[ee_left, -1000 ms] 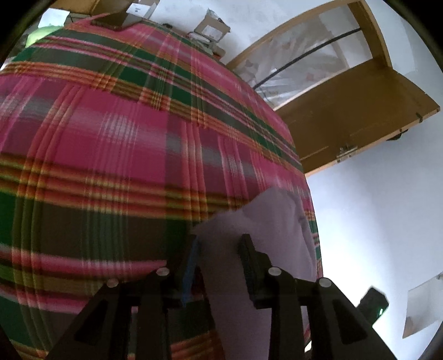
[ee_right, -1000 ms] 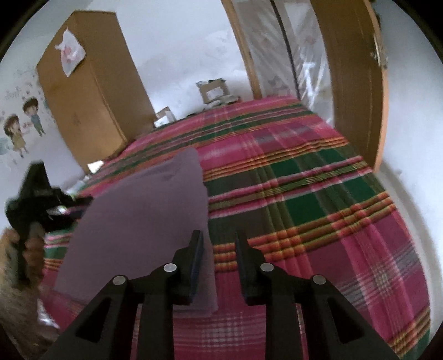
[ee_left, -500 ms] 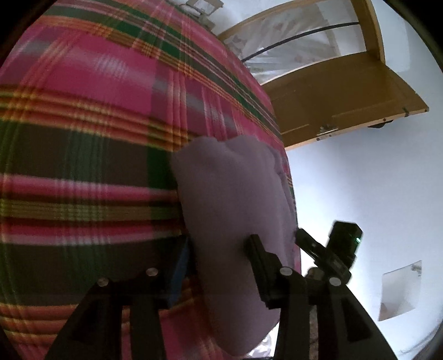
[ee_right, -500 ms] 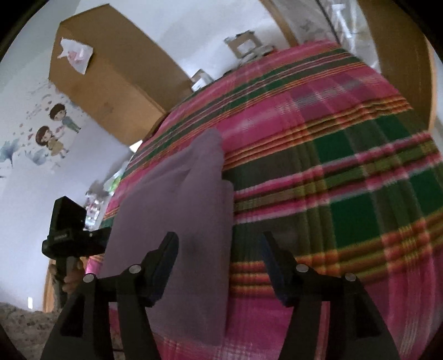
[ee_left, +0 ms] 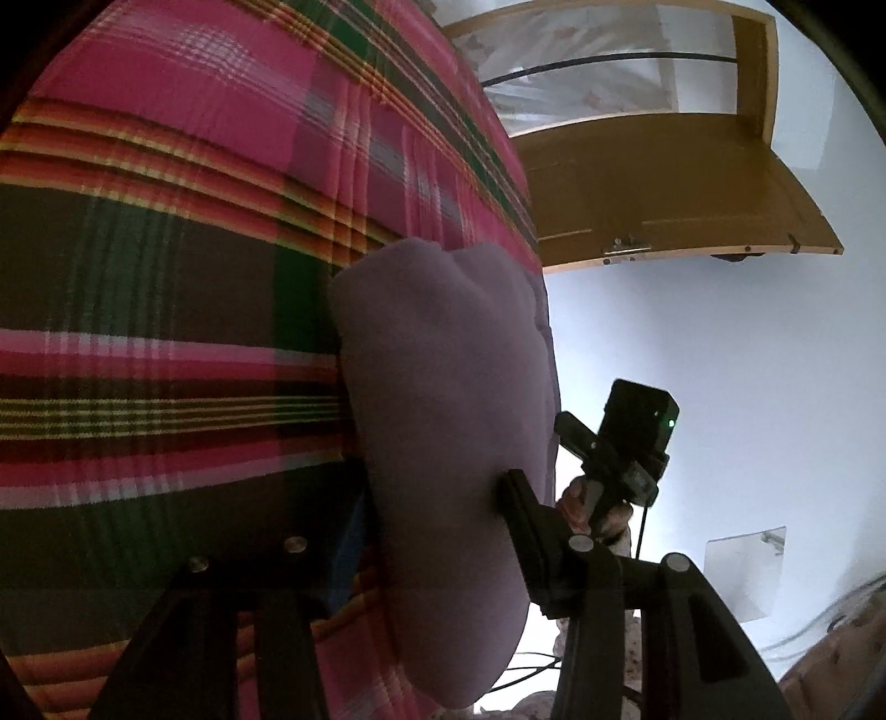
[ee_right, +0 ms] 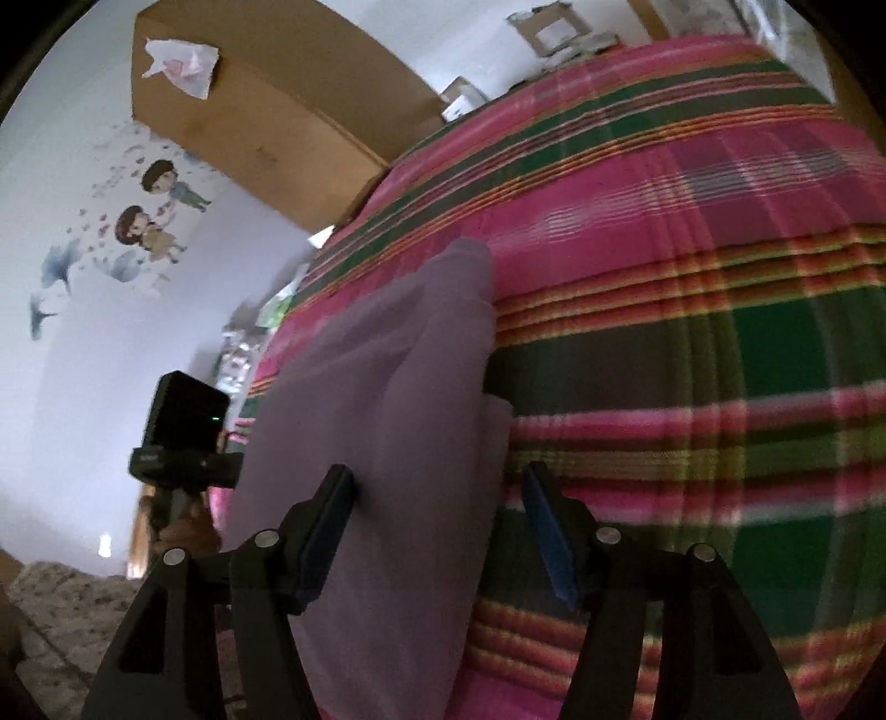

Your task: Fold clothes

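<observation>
A folded lilac garment (ee_left: pixel 443 421) lies on the plaid bedspread (ee_left: pixel 166 221) close to the bed's near edge. My left gripper (ee_left: pixel 432 531) straddles its near end; the jaws are opening, with the cloth loose between them. In the right wrist view the same lilac garment (ee_right: pixel 387 399) runs away from me. My right gripper (ee_right: pixel 434 498) stands wide open over its near end, pads clear of the cloth. Each view also shows the opposite hand-held gripper beside the garment: the right one (ee_left: pixel 637 437), and the left one (ee_right: pixel 183 426).
The plaid bedspread (ee_right: pixel 692 277) covers the whole bed. A wooden door (ee_left: pixel 664 188) stands open by the white wall. A wooden wardrobe (ee_right: pixel 249 122) and cardboard boxes (ee_right: pixel 554 33) stand past the bed's far end. Patterned floor (ee_right: pixel 55 603) shows below the bed edge.
Both grippers' jaws have spread apart and let go of the lilac garment, which now rests on the bed. Both views have tipped downward, and the right gripper has shifted sideways along the garment.
</observation>
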The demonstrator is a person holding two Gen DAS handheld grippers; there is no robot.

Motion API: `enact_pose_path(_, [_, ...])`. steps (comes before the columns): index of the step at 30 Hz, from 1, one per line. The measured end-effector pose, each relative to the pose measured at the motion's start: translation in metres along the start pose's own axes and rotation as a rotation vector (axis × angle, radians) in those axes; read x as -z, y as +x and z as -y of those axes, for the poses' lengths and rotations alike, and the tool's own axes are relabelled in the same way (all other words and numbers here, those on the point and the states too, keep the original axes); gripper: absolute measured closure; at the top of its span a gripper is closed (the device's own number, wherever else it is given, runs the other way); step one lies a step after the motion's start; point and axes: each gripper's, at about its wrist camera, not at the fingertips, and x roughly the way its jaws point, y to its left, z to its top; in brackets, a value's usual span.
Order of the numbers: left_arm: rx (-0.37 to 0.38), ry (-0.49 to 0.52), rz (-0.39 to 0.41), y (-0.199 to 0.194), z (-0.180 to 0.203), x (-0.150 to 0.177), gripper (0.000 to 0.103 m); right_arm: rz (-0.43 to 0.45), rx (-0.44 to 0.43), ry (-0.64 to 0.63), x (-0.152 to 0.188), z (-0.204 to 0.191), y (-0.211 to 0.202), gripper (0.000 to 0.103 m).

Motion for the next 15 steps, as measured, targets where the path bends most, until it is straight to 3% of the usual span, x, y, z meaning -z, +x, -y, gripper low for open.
enact_pose_path(11, [0.050,-0.097,-0.046,-0.001,-0.014,-0.003,0.055,-0.091,-0.096,-0.046,-0.011,-0.003,0.014,0.035])
enact_pose_path(15, [0.007,-0.093,-0.043,-0.001,-0.012,0.000,0.055,-0.085,-0.108,-0.031,-0.008,0.000,0.011,0.036])
